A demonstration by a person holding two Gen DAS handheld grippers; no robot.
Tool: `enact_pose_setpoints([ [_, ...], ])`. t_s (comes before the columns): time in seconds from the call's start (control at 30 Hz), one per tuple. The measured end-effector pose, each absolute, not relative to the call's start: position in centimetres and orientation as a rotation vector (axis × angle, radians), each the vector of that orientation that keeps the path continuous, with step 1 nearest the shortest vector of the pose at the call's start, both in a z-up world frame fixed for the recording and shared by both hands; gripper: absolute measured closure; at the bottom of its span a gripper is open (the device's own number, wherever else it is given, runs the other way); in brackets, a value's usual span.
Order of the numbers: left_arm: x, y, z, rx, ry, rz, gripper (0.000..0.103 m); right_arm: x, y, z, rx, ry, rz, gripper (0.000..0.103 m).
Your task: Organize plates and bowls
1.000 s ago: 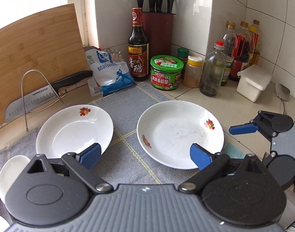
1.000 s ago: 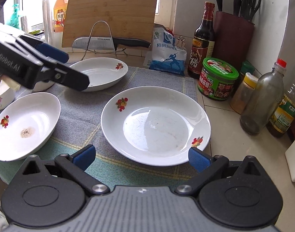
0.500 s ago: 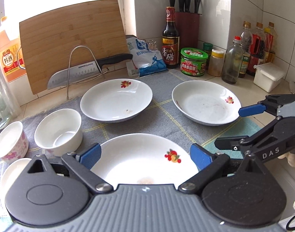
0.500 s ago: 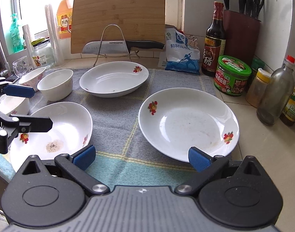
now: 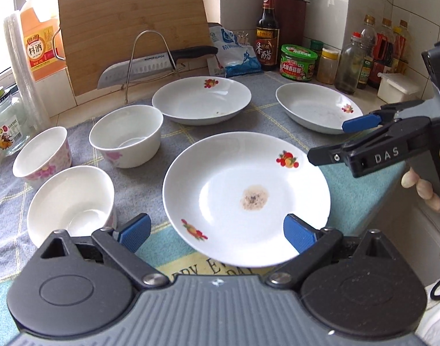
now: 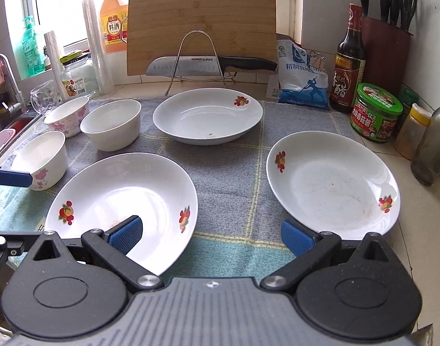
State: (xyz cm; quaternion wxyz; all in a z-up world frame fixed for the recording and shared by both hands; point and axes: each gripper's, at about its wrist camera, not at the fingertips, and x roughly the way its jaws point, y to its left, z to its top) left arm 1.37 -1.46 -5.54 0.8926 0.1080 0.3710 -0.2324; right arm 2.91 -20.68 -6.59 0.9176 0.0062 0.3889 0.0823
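While both grippers, left gripper [image 5: 215, 230] and right gripper [image 6: 211, 235], gape wide and hold nothing, three plates [image 5: 245, 196] and three bowls [image 5: 126, 135] sit on the cloth [image 6: 225, 173].

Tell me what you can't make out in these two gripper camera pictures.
- Left wrist view: near rim of the stained plate is hidden by the left gripper body.
- Right wrist view: that plate's near edge is covered by the right gripper; its stain barely shows.
- Right wrist view: the left gripper is cut off at the left edge.
- Both views: small jar labels are unreadable.
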Motion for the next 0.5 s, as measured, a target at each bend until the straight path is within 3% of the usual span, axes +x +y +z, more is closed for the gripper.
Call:
enact_pose_setpoints([
  [0.5,1.1,-0.1,-10.2,0.301,0.842,-0.573,0.005,4.5,-18.0,-8.2,0.03,0.904,0.233,0.0],
])
